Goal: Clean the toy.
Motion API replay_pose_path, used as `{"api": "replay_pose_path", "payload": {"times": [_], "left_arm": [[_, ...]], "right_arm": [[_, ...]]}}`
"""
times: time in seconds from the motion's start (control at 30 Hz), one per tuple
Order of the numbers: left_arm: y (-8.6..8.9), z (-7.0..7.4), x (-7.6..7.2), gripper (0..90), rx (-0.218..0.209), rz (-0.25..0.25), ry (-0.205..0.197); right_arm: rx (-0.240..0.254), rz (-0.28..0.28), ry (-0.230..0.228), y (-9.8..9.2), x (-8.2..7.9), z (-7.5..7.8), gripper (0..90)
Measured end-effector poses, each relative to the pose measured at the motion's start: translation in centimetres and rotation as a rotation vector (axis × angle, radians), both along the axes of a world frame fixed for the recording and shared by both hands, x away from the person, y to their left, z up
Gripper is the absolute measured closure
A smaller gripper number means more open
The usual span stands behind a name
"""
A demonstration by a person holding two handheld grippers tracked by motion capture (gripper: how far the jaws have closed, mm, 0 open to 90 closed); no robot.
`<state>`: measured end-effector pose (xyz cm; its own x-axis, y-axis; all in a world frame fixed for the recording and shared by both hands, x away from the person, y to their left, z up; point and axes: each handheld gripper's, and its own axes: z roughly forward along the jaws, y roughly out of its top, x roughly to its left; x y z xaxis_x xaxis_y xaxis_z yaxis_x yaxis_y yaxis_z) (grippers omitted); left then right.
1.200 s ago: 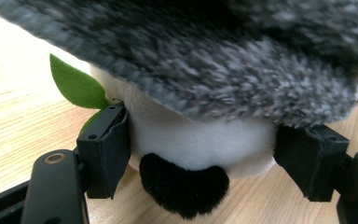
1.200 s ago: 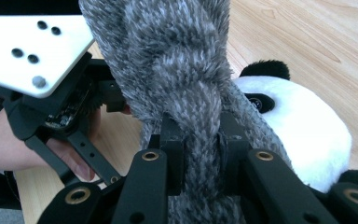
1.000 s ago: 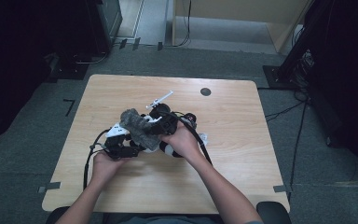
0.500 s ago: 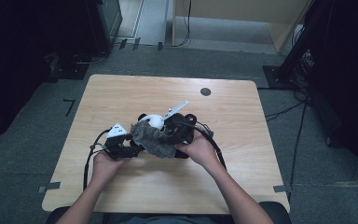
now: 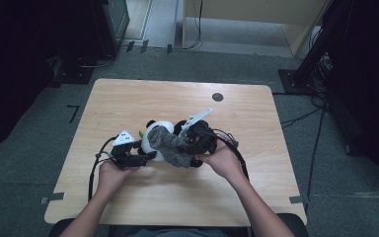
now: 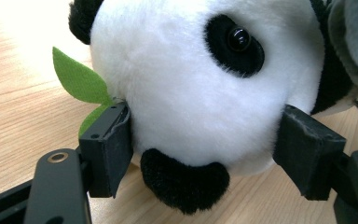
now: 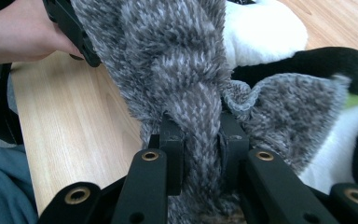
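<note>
On the table [image 5: 128, 103], black-and-white plush panda [image 6: 200, 88], fuzzy grey knit scarf [image 7: 186, 79]

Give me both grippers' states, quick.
Left gripper: shut on the panda toy's head.
Right gripper: shut on the grey knitted scarf.

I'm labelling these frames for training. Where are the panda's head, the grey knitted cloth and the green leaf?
panda's head [image 6: 191, 93], left gripper view, white face.
grey knitted cloth [image 7: 168, 56], right gripper view, bunched fold above the jaws.
green leaf [image 6: 77, 79], left gripper view, upper blade.
</note>
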<state>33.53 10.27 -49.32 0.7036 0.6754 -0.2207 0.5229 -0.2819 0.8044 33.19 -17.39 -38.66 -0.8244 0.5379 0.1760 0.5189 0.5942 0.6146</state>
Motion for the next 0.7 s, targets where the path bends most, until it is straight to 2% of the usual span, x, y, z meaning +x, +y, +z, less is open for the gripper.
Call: {"api": "replay_pose_path", "payload": {"times": [0.23, 0.37, 0.53, 0.7], "left_arm": [[0.0, 0.0, 0.1, 25.5, -0.004, -0.002, 0.001], [0.0, 0.0, 0.1, 25.4, -0.004, 0.000, 0.001], [0.0, 0.0, 0.0, 25.3, -0.002, 0.000, 0.000], [0.0, 0.0, 0.0, 25.3, 0.009, -0.003, -0.007]], "right_arm": [[0.037, -0.026, -0.016, -1.1, -0.1, 1.1, 76.7], [0.078, -0.034, 0.005, -0.9, 0.0, 1.6, 77.0], [0.107, -0.029, 0.001, 0.9, 0.4, 2.4, 77.0], [0.118, -0.054, 0.010, 3.2, 2.2, 2.7, 76.6]]}}
